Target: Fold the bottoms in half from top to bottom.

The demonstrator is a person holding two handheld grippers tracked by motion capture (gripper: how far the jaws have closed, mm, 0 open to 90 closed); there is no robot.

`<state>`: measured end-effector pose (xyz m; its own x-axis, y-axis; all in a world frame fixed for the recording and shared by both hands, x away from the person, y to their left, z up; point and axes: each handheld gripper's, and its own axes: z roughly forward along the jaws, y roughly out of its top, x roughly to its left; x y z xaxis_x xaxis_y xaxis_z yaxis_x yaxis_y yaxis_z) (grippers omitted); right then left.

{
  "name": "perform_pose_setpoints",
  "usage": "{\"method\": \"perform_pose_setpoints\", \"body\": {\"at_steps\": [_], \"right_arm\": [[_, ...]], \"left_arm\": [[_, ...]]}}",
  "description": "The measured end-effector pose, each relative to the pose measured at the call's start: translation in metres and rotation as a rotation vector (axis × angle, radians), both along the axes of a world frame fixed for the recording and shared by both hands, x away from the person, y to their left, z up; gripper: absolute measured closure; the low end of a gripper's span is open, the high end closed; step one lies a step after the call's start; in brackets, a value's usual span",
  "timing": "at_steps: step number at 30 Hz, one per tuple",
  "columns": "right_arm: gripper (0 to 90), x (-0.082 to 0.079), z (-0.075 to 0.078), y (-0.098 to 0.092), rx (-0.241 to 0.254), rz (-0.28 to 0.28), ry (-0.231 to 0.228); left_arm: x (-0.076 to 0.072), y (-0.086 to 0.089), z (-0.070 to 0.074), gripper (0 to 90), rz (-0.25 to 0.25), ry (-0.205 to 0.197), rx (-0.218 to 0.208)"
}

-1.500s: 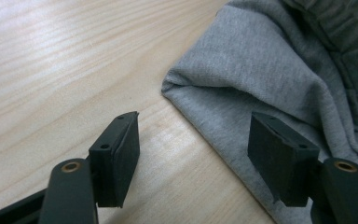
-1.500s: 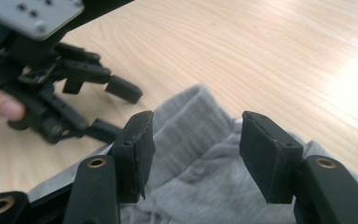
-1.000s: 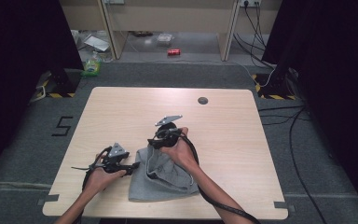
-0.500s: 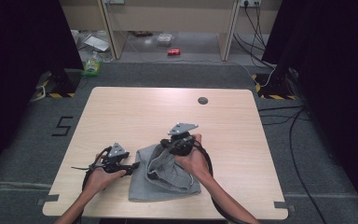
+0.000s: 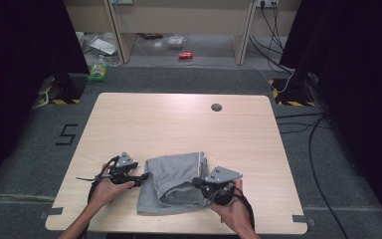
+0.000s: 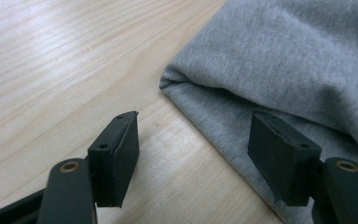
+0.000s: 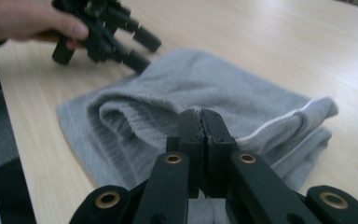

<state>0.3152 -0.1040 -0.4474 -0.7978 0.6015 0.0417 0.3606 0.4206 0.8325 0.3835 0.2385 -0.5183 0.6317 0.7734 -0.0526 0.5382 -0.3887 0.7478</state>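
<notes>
A "5" [image 5: 67,134] marks the floor [image 5: 40,149].

Both forearms reach in over the near edge of the desk. The left hand [image 5: 105,185] holds the left gripper [image 6: 193,161] low near the near-left corner, jaws spread wide apart. The right hand [image 5: 233,208] holds the right gripper [image 7: 201,125], jaws pressed together, tips pointing toward the left gripper.

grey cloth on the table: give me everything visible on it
The grey garment looks like soft knit fleece with a thin white cord or trim. It lies folded and bunched on the wooden table, near the person's edge. The right claw is shut on a fold of it; the open left claw straddles its edge, one jaw over the cloth.
</notes>
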Motion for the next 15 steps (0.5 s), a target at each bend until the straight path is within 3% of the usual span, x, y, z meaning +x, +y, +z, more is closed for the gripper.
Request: {"method": "perform_pose_setpoints", "body": {"at_steps": [5,7,9,11,15], "right_arm": [[88.2,-0.006,-0.021,0.0,-0.038,0.004,0.032],[88.1,-0.006,-0.032,0.002,-0.068,0.011,0.061],[88.0,-0.006,-0.041,0.005,-0.089,0.019,0.083],[87.6,-0.006,-0.043,0.006,-0.099,0.026,0.084],[81.0,-0.007,-0.037,0.004,-0.073,0.015,0.089]], "left_arm": [[0.0,0.003,0.002,32.7,-0.012,0.027,-0.001],[0.001,0.007,0.004,33.2,-0.009,0.046,-0.02],[-0.001,0.009,0.006,33.2,0.003,0.04,-0.035],[-0.005,0.011,0.011,33.3,0.009,0.027,-0.055],[-0.014,0.009,0.022,33.1,-0.012,0.029,-0.111]]}}
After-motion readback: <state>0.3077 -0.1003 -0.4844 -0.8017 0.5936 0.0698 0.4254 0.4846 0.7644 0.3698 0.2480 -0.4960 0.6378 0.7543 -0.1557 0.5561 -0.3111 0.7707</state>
